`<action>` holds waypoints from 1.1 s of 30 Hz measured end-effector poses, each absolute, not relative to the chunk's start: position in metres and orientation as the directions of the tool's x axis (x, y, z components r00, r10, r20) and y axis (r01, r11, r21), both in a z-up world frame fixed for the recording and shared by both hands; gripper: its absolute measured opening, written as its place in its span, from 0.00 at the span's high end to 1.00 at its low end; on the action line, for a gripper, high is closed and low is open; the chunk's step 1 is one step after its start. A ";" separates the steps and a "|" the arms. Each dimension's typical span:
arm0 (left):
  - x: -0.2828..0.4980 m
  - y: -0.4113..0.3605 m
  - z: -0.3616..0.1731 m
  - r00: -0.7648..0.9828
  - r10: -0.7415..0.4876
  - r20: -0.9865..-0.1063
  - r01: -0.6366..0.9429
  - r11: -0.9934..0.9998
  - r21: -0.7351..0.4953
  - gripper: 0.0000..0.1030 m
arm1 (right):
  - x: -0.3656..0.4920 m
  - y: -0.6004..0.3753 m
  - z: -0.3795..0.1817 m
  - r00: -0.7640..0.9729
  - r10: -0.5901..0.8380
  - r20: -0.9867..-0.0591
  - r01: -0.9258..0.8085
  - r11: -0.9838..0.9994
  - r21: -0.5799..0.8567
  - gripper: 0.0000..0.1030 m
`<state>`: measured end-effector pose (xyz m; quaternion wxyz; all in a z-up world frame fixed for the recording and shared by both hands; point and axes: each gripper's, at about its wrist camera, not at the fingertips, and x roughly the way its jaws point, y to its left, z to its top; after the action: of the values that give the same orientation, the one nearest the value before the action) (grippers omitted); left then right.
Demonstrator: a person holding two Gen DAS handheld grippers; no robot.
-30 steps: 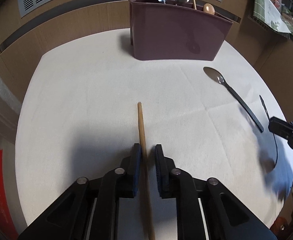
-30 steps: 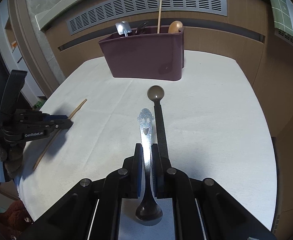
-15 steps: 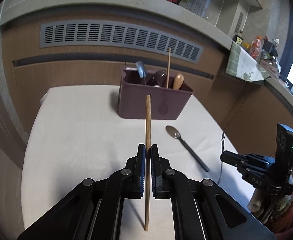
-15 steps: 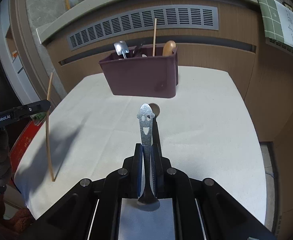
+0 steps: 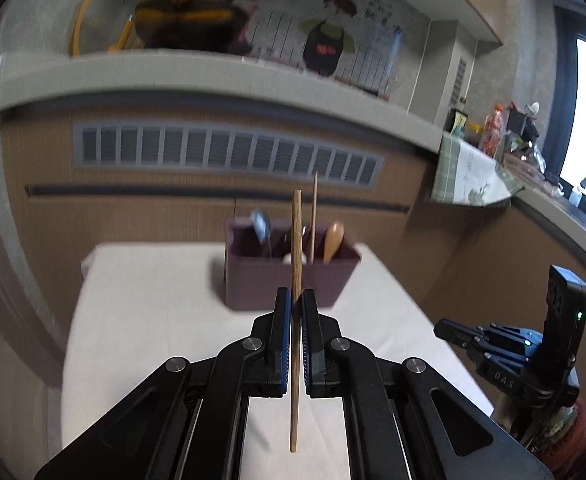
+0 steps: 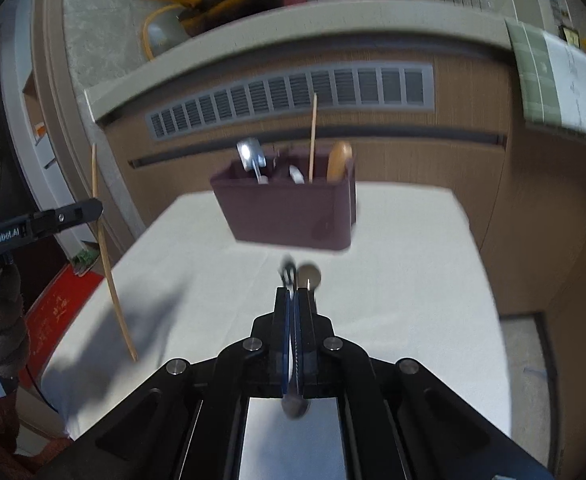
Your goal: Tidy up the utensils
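Note:
My left gripper [image 5: 296, 300] is shut on a wooden chopstick [image 5: 295, 264], held upright above the white table [image 5: 141, 304]; it shows at the left of the right wrist view [image 6: 107, 264]. My right gripper [image 6: 293, 296] is shut on a metal spoon [image 6: 289, 274] with a smiley handle, its bowl hanging below the jaws. The maroon utensil holder [image 5: 253, 284] [image 6: 289, 216] stands at the table's far side, holding a chopstick [image 6: 313, 136], a wooden spoon [image 6: 339, 160] and metal utensils [image 6: 249, 156].
A black-handled spoon [image 6: 309, 276] lies on the table just beyond my right gripper. A wooden counter wall with a vent [image 5: 229, 154] rises behind the table. The right gripper shows at the right of the left wrist view [image 5: 505, 344].
Both grippers have lifted their utensils off the table and risen. The chopstick has swung from lying flat to upright. The spoon has come up and turned edge-on.

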<state>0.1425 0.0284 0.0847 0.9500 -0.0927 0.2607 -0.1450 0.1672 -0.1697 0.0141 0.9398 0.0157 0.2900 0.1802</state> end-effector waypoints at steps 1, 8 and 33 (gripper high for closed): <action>0.143 0.028 0.092 0.832 -0.325 -0.450 0.233 0.940 -0.249 0.95 | 0.169 -0.168 0.019 0.773 0.344 -0.533 -0.332 0.935 0.121 0.98; 0.146 0.033 0.081 0.817 -0.331 -0.472 0.223 0.936 -0.271 0.95 | 0.193 -0.162 -0.009 0.651 0.371 -0.662 -0.378 0.915 0.142 0.88; 0.140 0.065 0.010 0.740 -0.346 -0.576 0.114 0.909 -0.400 0.95 | 0.160 -0.146 -0.086 0.535 0.327 -0.779 -0.401 0.910 0.106 0.76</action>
<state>0.1401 0.0649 0.0102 0.9169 -0.1719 0.3377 -0.1255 0.1602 -0.1463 -0.0859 0.8749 -0.0428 0.4351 0.2081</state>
